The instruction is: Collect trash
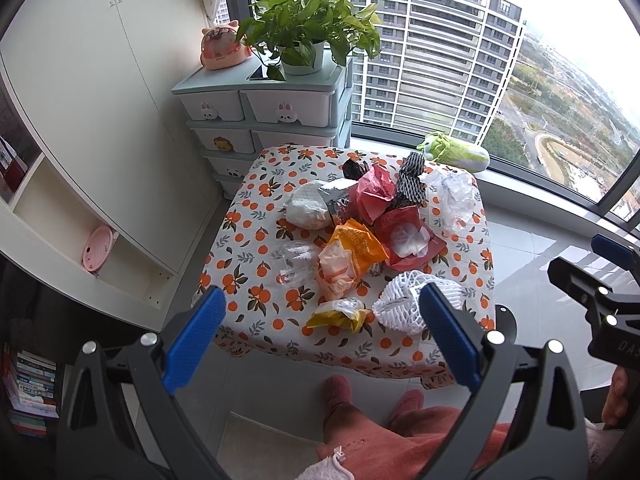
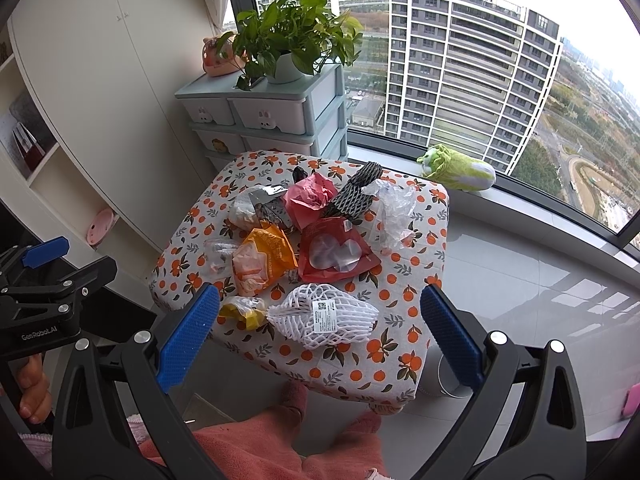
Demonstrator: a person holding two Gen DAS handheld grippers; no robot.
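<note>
1. You are at the opening of the job, by my reading: nothing is picked up yet, and the whole pile of trash lies on the small table (image 1: 248,216) with the orange-print cloth, at the centre of both views.
2. Your left gripper (image 1: 320,336) is spread wide and holds nothing; it hangs above the near edge of the table, low in the frame.
3. Your right gripper (image 2: 320,336) is likewise spread wide and empty, over the near corner of the table.
4. Nearest to you, at lower centre, lie the white foam net (image 2: 324,316) and just to its left the small yellow wrapper (image 2: 244,312). Behind them sit the orange packet (image 2: 264,260) and the red packet (image 2: 336,252), touching each other.
5. Farther back, towards the window, are the pink bag (image 2: 312,196), the black foam net (image 2: 352,192) and the crumpled clear plastic (image 2: 396,204).
6. No bin or bag for the trash shows clearly in either view, so I cannot tell where it goes.
7. The next move likely calls for lowering one gripper onto the white foam net and closing gently; it looks soft and springy.
</note>
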